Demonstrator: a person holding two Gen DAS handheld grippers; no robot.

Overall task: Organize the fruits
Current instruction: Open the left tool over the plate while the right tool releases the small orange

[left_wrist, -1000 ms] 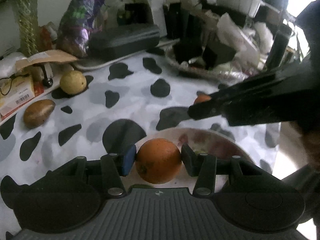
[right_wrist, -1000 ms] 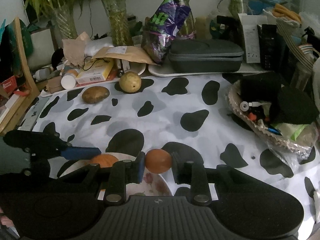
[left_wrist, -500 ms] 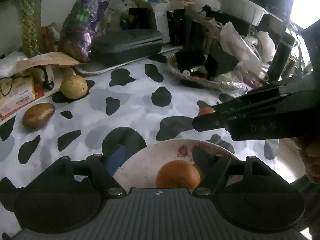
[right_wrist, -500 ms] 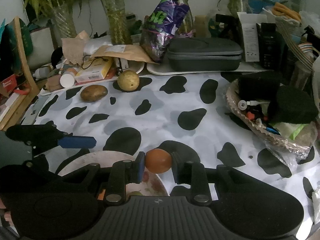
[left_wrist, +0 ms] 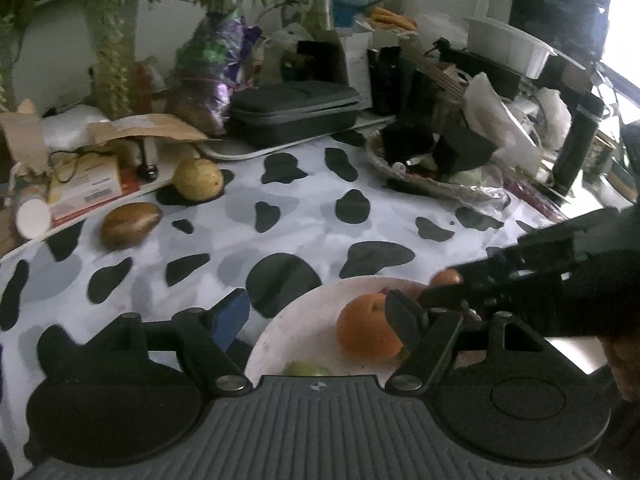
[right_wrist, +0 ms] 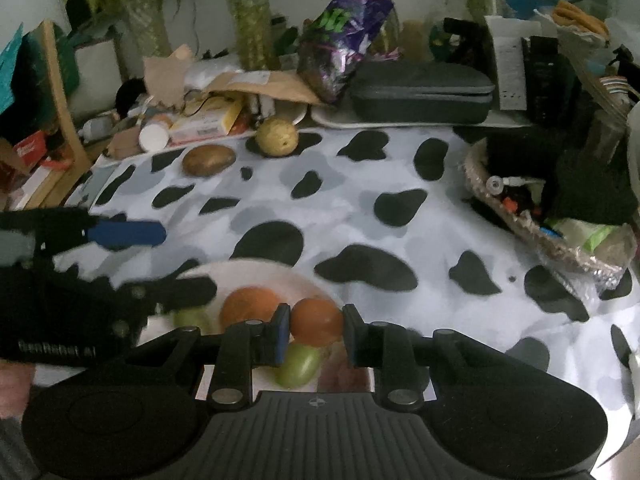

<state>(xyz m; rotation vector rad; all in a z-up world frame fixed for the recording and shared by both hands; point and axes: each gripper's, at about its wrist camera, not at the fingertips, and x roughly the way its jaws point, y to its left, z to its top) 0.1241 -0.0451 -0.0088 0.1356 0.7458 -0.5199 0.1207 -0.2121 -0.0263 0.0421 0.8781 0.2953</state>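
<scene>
Jaws of the left gripper (left_wrist: 316, 316) stand apart with nothing between them; they opened within the last second and the last two readings match. One blue pad, one black pad. The big orange (left_wrist: 368, 328), round with a dimpled skin, sits free on the white plate (left_wrist: 296, 328), close against the black pad's inner side; contact cannot be judged.

Right gripper (right_wrist: 314, 330): jaws clenched on a small orange fruit (right_wrist: 316, 322), smooth and round, held over the plate's far rim. Below it a green grape-like fruit (right_wrist: 300, 364), oval and glossy, lies on the plate; a second green one (right_wrist: 192, 318), blurred, lies to the left beside the big orange.

Plate is round, shallow, with a faint flower print, at the near edge of the table (right_wrist: 400, 240). Table cloth is white with black cow blotches.

Far left part of the table: a brown oval fruit (right_wrist: 208, 160), matte, and just right of it a round yellow-green fruit (right_wrist: 277, 137) with speckled skin. Both are well apart from the plate.

Far edge: a dark zip case (right_wrist: 420, 92), stiff fabric. Right edge: a woven basket (right_wrist: 532, 220) full of clutter.
</scene>
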